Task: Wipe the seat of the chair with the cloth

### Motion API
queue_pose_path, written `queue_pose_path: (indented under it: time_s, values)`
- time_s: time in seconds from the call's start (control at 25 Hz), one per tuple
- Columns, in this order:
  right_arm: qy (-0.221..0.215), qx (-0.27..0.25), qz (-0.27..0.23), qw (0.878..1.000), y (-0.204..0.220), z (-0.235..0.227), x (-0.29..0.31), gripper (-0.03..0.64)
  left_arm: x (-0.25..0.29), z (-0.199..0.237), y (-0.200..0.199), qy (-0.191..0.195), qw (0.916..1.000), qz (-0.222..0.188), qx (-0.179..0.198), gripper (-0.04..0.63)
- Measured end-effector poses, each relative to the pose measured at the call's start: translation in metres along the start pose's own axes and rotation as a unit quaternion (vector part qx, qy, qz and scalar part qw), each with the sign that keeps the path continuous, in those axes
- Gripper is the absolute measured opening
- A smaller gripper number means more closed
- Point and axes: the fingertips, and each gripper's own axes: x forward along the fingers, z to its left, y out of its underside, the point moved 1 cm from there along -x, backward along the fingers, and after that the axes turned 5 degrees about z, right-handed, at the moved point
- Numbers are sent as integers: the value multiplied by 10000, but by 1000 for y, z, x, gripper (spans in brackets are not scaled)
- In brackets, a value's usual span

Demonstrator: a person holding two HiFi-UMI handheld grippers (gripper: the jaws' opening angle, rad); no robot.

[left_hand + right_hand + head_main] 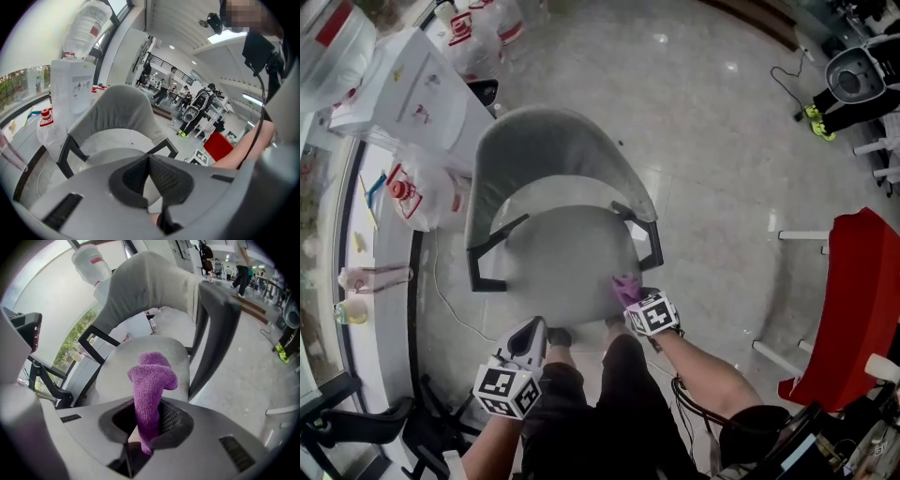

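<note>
A grey armchair (558,187) with black arm frames stands on the pale floor; its seat (567,258) faces me. My right gripper (630,298) is at the seat's front right edge, shut on a purple cloth (150,380) that sticks up from between its jaws over the seat (154,350). The cloth (625,286) shows as a small purple tuft in the head view. My left gripper (532,336) hangs below the seat's front edge, jaws shut with nothing in them; in its own view (149,164) the chair seat (117,140) lies ahead.
A white water dispenser (408,94) with a bottle stands left of the chair, beside plastic bags (417,192). A red chair (853,309) is at the right. My legs (600,394) are just below the seat. People and equipment stand far off in the hall.
</note>
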Motion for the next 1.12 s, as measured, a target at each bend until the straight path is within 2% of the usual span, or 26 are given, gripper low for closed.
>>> queue_pose_path:
  time_s: [0.24, 0.52, 0.84, 1.12]
  values:
    - [-198, -369, -717, 9965, -64, 46, -54, 74, -26, 11, -25, -105, 9996, -264, -7, 5]
    - [-266, -671, -1669, 9833, -145, 96, -130, 74, -68, 30, -77, -398, 9956, -805, 278, 6]
    - [-414, -717, -2863, 9546, -214, 152, -227, 74, -124, 44, -117, -596, 9894, -1283, 328, 6]
    - [-482, -1046, -3493, 9299, -241, 196, -288, 74, -166, 43, -153, -602, 9789, -1899, 465, 6]
